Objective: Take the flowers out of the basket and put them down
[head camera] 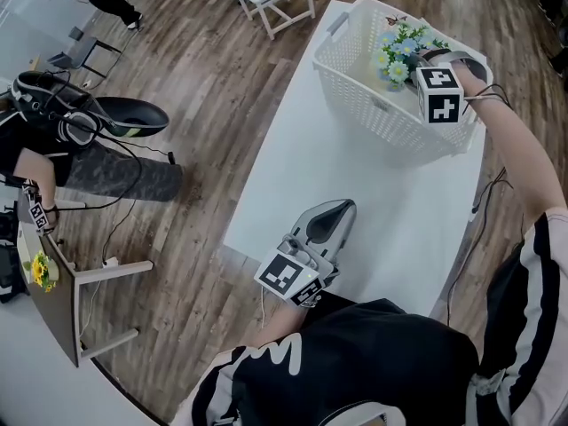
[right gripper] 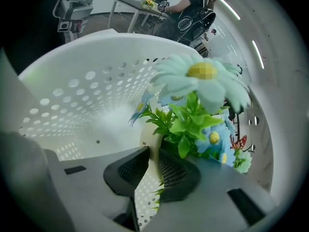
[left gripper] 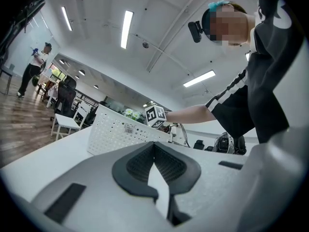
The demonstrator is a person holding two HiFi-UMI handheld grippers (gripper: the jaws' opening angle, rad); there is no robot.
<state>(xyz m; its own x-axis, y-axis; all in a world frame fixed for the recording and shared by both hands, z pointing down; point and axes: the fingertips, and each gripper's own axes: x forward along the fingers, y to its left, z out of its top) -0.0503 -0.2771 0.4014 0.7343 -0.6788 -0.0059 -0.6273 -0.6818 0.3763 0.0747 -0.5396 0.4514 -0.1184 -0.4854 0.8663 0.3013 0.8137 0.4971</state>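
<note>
two claws are in view. the right claw (right gripper: 150, 151) reaches into the white basket (head camera: 355, 91), which stands at 1 o'clock on the white worktop (head camera: 373, 193). its jaws are nipped onto the cream pot (right gripper: 147, 140) of the flowers (right gripper: 193, 115), blue and white blooms over green leaves, toward 12 o'clock inside the basket. the left claw (head camera: 330, 216) lies on the worktop near its 6 o'clock edge, jaws pressed together with nothing between them, well apart from the basket.
</note>
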